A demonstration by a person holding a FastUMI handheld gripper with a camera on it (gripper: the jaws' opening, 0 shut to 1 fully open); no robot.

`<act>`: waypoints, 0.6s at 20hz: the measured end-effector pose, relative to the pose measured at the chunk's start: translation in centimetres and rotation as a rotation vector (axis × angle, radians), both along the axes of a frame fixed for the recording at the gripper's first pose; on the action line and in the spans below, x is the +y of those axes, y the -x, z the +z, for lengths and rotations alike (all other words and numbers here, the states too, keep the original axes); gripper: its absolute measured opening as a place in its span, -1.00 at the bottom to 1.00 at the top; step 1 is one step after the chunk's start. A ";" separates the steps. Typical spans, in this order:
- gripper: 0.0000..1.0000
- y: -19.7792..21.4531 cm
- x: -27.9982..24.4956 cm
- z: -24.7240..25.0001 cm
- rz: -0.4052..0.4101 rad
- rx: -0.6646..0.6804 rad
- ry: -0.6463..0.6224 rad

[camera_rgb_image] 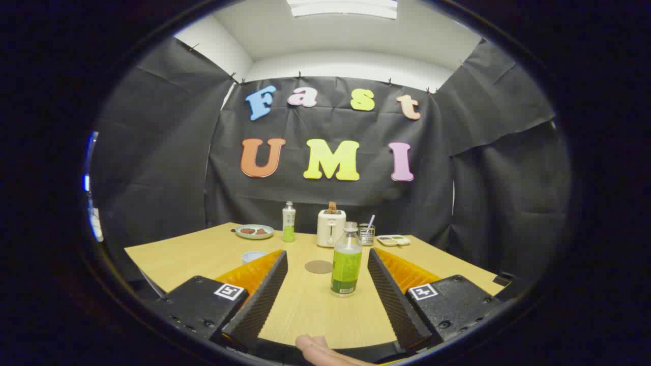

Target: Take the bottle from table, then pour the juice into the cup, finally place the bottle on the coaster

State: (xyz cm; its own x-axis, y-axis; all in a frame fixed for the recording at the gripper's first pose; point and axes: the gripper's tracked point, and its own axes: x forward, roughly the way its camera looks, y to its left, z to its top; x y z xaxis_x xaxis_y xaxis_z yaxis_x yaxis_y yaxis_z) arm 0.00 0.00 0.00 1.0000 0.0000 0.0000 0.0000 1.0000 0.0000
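Gripper view: the tongs (328, 256) stand wide apart with nothing held, their two fingers reaching forward low over the wooden worktop (178, 256). A fingertip of the person's hand (318, 345) shows at the base between them. The bottle (347, 259) stands upright between the fingers, nearer the right one and touching neither. It looks like clear plastic with a green label and juice up to about the shoulder, so it should be moderately heavy, smooth and a little squashy under pressure; the labelled middle of the body seems the best place to take hold, squarely, to keep it from tipping or slipping. Just beside it, slightly farther off, lies the round coaster (318, 266). The pale cup (253, 256) sits by the left finger's tip. Beyond are a toaster (331, 227), a second bottle (289, 221), a plate (254, 232), a small glass jar (366, 234) and a tray (392, 240).
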 end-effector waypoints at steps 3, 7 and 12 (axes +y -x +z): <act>1.00 -0.1 -0.3 -0.5 -0.007 0.015 0.000; 1.00 -0.6 -0.5 -1.6 -0.019 0.057 0.009; 1.00 -0.8 -1.1 -1.3 -0.032 0.062 -0.011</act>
State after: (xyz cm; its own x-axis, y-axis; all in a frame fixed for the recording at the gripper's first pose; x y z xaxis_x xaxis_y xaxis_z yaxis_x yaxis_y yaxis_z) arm 0.79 -1.15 -1.29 0.9976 -0.0313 -0.0623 0.0320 0.9994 0.0097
